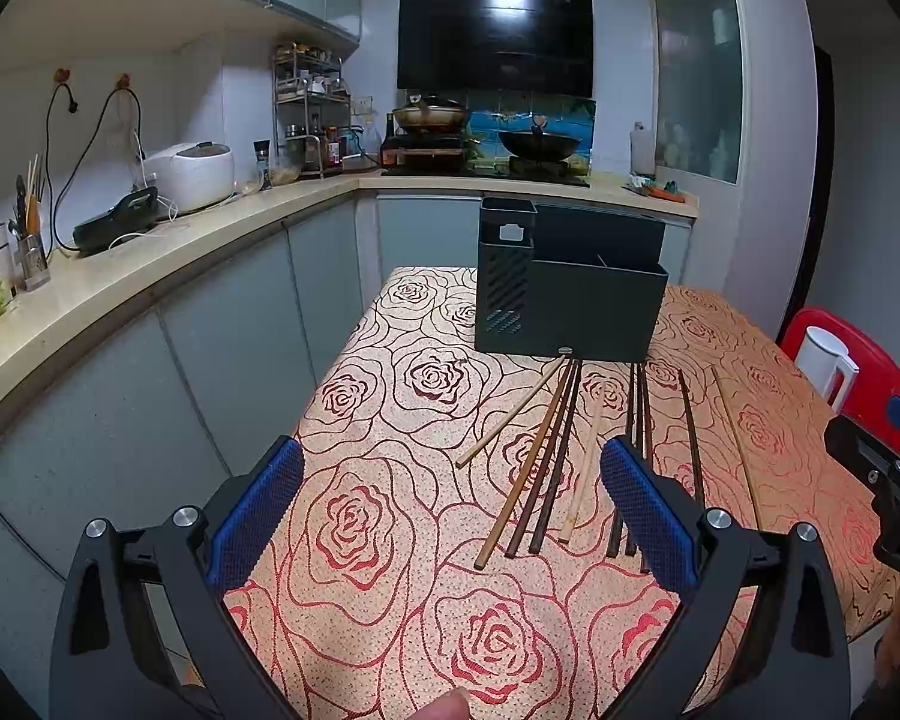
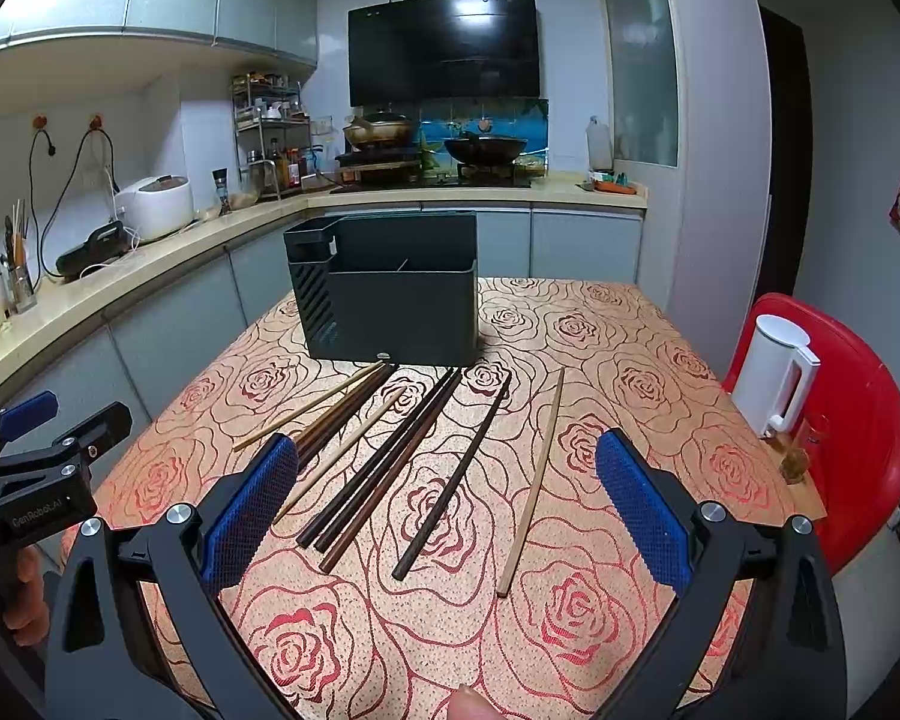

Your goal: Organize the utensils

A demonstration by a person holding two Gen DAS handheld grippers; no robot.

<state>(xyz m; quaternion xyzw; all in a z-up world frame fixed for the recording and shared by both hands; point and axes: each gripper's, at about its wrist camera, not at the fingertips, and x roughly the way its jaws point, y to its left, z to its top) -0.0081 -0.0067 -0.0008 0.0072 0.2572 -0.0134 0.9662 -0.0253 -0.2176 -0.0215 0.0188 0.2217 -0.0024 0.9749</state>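
Several wooden chopsticks (image 1: 546, 456) (image 2: 384, 456), some dark and some pale, lie fanned out on the rose-patterned tablecloth (image 1: 390, 540) (image 2: 600, 360) in front of a dark grey utensil holder (image 1: 570, 282) (image 2: 390, 294) with several compartments. My left gripper (image 1: 450, 510) hovers open above the cloth, left of most chopsticks, with nothing between its blue pads. My right gripper (image 2: 444, 510) is open too, low over the near ends of the dark chopsticks. A single pale chopstick (image 2: 534, 480) lies apart on the right.
A kitchen counter (image 1: 150, 264) runs along the left with a rice cooker (image 1: 192, 174) and a jar of utensils (image 1: 30, 240). A stove with a wok (image 2: 486, 150) stands at the back. A white kettle (image 2: 774, 372) rests on a red chair (image 2: 858, 420) to the right.
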